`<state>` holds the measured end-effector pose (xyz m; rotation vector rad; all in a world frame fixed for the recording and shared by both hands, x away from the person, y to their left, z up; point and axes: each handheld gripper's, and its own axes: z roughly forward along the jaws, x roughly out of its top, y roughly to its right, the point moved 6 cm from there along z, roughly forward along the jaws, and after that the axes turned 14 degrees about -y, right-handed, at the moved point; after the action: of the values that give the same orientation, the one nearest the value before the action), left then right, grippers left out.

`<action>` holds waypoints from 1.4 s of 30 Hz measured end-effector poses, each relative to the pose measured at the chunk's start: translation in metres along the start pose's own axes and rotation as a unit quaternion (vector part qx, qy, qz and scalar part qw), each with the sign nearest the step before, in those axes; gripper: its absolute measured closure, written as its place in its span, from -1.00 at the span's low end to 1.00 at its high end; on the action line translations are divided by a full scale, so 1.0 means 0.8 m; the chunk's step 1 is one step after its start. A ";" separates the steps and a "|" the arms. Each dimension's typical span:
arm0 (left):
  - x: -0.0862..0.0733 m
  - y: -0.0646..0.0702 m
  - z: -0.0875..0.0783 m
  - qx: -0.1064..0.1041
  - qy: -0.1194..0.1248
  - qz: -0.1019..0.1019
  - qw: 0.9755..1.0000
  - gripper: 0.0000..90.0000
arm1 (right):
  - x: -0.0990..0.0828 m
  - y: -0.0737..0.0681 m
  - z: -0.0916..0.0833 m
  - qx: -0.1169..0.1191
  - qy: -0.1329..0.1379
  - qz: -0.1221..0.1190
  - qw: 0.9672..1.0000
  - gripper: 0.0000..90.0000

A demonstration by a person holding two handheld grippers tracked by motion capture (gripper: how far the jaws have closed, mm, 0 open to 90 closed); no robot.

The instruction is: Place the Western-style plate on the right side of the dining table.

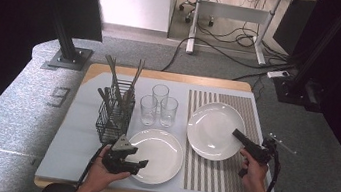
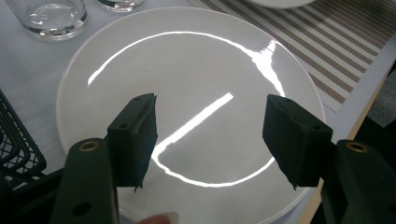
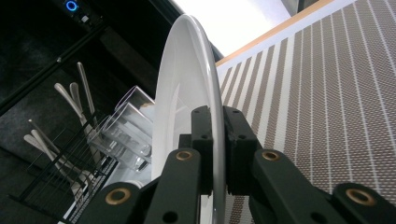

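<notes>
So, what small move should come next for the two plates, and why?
Probably lift the plate on the striped mat a little: the right gripper is already shut on its rim. The left gripper hangs open over the other plate, holding nothing.

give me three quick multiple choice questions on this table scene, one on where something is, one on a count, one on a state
1. Where does the wire cutlery basket stand?
A. on the striped placemat
B. left of the drinking glasses
C. on a plate

2. How many drinking glasses stand together?
A. two
B. three
C. five

3. What is the right hand-held gripper doing?
A. it is shut on the rim of the white plate over the placemat
B. it hangs open over the glasses
C. it holds a fork

Answers:
1 B, the high view shows the basket to the left of the glasses.
2 B, three clear glasses form a cluster.
3 A, the right gripper view shows both pads pressed on the plate's rim.
</notes>
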<state>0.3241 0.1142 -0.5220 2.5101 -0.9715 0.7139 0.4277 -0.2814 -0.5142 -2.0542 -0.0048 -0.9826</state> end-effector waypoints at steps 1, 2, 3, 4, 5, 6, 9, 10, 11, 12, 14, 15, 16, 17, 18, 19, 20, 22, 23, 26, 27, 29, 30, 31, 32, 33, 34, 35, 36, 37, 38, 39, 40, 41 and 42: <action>0.000 0.000 0.000 0.000 0.000 0.000 1.000 -0.21 | 0.000 0.001 -0.001 -0.002 -0.001 0.000 1.000 0.89; 0.000 0.000 0.000 0.000 0.000 0.000 1.000 -0.21 | 0.001 0.002 -0.001 -0.003 0.001 0.002 1.000 0.89; 0.000 0.000 0.000 0.000 0.000 0.000 1.000 -0.21 | 0.001 0.003 -0.001 -0.005 0.002 0.002 1.000 0.89; 0.000 0.000 0.000 0.000 0.000 0.000 1.000 -0.21 | 0.002 0.004 -0.002 -0.006 0.002 0.002 1.000 0.89; 0.000 0.000 0.000 0.000 -0.001 0.000 1.000 -0.21 | 0.002 0.005 -0.002 -0.008 0.003 0.004 1.000 0.89; 0.000 0.000 0.000 0.000 -0.001 0.000 1.000 -0.21 | 0.003 0.007 -0.002 -0.010 0.004 0.004 1.000 0.89; 0.000 0.000 0.000 0.000 -0.001 0.000 1.000 -0.21 | 0.004 0.009 -0.002 -0.013 0.004 0.004 1.000 0.89; 0.000 0.000 0.000 0.000 -0.001 0.000 1.000 -0.21 | 0.004 0.010 -0.002 -0.014 0.005 0.004 1.000 0.89; 0.000 0.000 0.000 0.000 -0.001 0.000 1.000 -0.21 | 0.004 0.010 -0.003 -0.014 0.005 0.005 1.000 0.89; 0.000 0.000 0.000 0.000 -0.001 0.000 1.000 -0.21 | 0.005 0.010 -0.002 -0.015 0.006 0.004 1.000 0.89; 0.000 0.000 0.000 0.000 -0.001 0.000 1.000 -0.21 | 0.005 0.011 -0.003 -0.018 0.006 0.005 1.000 0.89; 0.000 0.000 0.000 0.000 0.000 0.000 1.000 -0.21 | 0.005 0.012 -0.003 -0.019 0.005 0.004 1.000 0.89; 0.000 0.000 0.000 0.000 0.000 0.000 1.000 -0.21 | 0.005 0.013 -0.003 -0.021 0.005 0.005 1.000 0.89; 0.000 0.000 0.000 0.000 0.000 0.000 1.000 -0.21 | 0.005 0.014 -0.003 -0.023 0.005 0.005 1.000 0.89; 0.000 0.000 0.000 0.000 0.000 0.000 1.000 -0.21 | 0.006 0.015 -0.003 -0.024 0.006 0.007 1.000 0.89; 0.000 0.000 0.000 0.000 0.000 0.000 1.000 -0.21 | 0.006 0.017 -0.004 -0.028 0.006 0.009 1.000 0.89; 0.000 0.000 0.000 0.000 0.000 0.000 1.000 -0.21 | 0.006 0.020 -0.004 -0.032 0.006 0.011 0.999 0.89; 0.000 0.000 0.000 0.000 0.000 0.000 1.000 -0.21 | 0.008 0.024 -0.004 -0.035 0.010 0.013 0.999 0.89; 0.000 0.000 0.000 0.000 0.000 0.000 1.000 -0.21 | 0.008 0.026 -0.005 -0.038 0.011 0.014 0.999 0.89; 0.000 0.000 0.000 0.000 0.000 0.000 1.000 -0.21 | 0.009 0.030 -0.006 -0.044 0.012 0.018 0.999 0.89; 0.000 0.000 0.000 0.000 0.000 0.000 1.000 -0.21 | 0.009 0.031 -0.006 -0.046 0.012 0.018 0.999 0.89; 0.000 0.000 0.000 0.000 0.001 0.000 1.000 -0.21 | 0.009 0.033 -0.006 -0.052 0.011 0.018 0.998 0.89; 0.000 0.000 0.000 0.000 0.001 0.000 1.000 -0.21 | 0.009 0.034 -0.006 -0.053 0.010 0.019 0.998 0.89; 0.000 0.000 0.000 0.000 0.001 0.000 1.000 -0.21 | 0.009 0.034 -0.006 -0.053 0.010 0.019 0.998 0.89; 0.000 0.000 0.000 0.000 0.001 0.000 1.000 -0.21 | 0.009 0.034 -0.006 -0.053 0.010 0.019 0.998 0.89; 0.000 0.000 0.000 0.000 0.001 0.000 1.000 -0.21 | 0.009 0.034 -0.006 -0.053 0.011 0.018 0.998 0.89; 0.000 0.000 0.000 0.000 0.000 0.000 1.000 -0.21 | 0.009 0.034 -0.005 -0.054 0.012 0.019 0.998 0.89; 0.000 0.000 0.000 0.000 0.000 0.000 1.000 -0.21 | 0.008 0.034 -0.005 -0.055 0.011 0.018 0.998 0.89; 0.000 0.000 0.000 0.000 0.000 0.000 1.000 -0.21 | 0.008 0.034 -0.005 -0.056 0.011 0.018 0.998 0.89; 0.000 0.000 0.000 0.000 0.000 0.000 1.000 -0.21 | 0.008 0.035 -0.005 -0.057 0.011 0.018 0.998 0.89; 0.000 0.000 0.000 0.000 0.000 0.001 1.000 -0.21 | 0.008 0.035 -0.005 -0.058 0.010 0.018 0.998 0.89; 0.000 0.000 0.000 0.000 0.000 0.001 1.000 -0.21 | 0.008 0.035 -0.005 -0.059 0.010 0.018 0.998 0.89; 0.000 0.000 0.000 0.000 0.000 0.001 1.000 -0.21 | 0.008 0.036 -0.005 -0.059 0.010 0.019 0.998 0.89; 0.000 0.000 0.000 -0.001 0.000 0.001 1.000 -0.21 | 0.008 0.036 -0.005 -0.060 0.011 0.020 0.998 0.89; 0.000 0.000 0.000 -0.001 0.000 0.001 1.000 -0.21 | 0.009 0.036 -0.005 -0.060 0.011 0.019 0.998 0.89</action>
<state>0.3240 0.1141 -0.5218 2.5082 -0.9739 0.7140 0.4392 -0.3050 -0.5279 -2.1439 0.1068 -1.0025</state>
